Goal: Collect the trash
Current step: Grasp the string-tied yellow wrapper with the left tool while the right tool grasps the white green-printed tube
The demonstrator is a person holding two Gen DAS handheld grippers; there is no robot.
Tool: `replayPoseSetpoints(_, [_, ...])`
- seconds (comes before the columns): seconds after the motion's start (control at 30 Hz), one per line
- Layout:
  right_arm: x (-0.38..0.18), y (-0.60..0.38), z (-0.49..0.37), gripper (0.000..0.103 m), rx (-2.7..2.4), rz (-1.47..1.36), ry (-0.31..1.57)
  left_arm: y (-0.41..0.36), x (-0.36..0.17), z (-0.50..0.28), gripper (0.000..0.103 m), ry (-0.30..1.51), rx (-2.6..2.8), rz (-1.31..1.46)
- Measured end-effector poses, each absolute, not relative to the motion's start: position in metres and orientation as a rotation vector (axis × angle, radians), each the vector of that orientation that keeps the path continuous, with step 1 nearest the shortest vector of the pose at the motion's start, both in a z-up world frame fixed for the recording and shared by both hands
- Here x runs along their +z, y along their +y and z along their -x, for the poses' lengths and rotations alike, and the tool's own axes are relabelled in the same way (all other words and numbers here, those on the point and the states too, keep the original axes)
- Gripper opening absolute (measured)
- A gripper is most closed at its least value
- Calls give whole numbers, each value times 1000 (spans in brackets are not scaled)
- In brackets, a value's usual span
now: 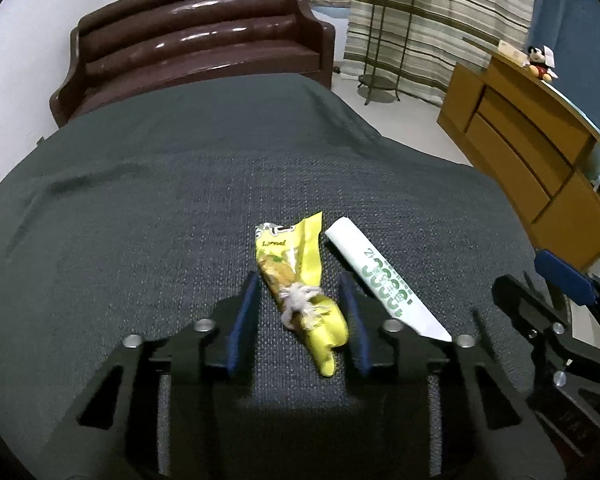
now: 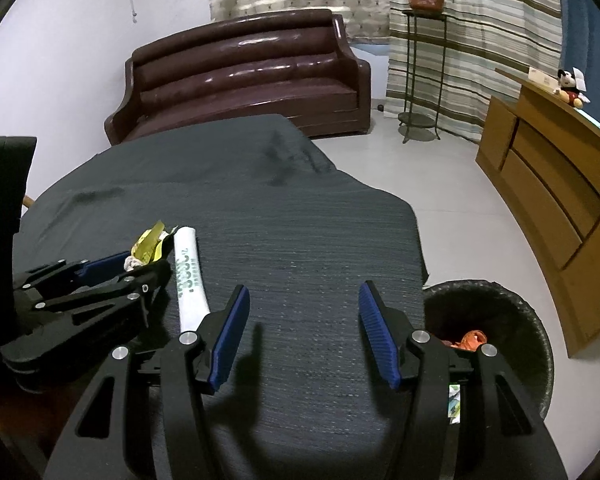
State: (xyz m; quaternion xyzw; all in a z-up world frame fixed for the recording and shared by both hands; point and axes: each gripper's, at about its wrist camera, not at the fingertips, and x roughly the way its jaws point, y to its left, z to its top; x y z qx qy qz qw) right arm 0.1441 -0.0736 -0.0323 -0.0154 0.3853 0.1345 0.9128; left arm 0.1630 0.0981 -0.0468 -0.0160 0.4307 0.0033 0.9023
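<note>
A yellow snack wrapper (image 1: 300,280) with a small white crumpled scrap (image 1: 298,300) on it lies on the dark grey tablecloth (image 1: 160,200). My left gripper (image 1: 300,284) is open and straddles the wrapper, one finger on each side. A white paper sleeve with green print (image 1: 380,276) lies just right of it, also seen in the right wrist view (image 2: 188,272). My right gripper (image 2: 304,296) is open and empty over bare cloth. A black trash bin (image 2: 496,336) with orange trash inside stands at the table's right edge.
A brown leather sofa (image 2: 244,76) stands behind the table. A wooden cabinet (image 2: 560,200) with a plush toy (image 2: 572,88) is at the right. A metal plant stand (image 2: 420,72) is by the striped curtain. The floor is pale tile.
</note>
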Motion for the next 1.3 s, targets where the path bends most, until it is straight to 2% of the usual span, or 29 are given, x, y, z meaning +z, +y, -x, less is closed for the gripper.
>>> replayPoseSetpoints(0.07, [-32, -69, -144, 56, 282, 39, 794, 100, -47, -163, 27, 887, -2, 34])
replayPoseSetpoints(0.63, [-30, -26, -147, 56, 364, 96, 808, 144, -40, -135, 26, 886, 32, 92])
replayPoseSetpoints(0.93, [-42, -4, -158, 56, 403, 118, 898, 172, -42, -119, 26, 893, 80, 106])
replayPoseSetpoints(1.3, [-44, 7, -151, 27, 401, 161, 907, 175, -40, -113, 26, 868, 78, 91])
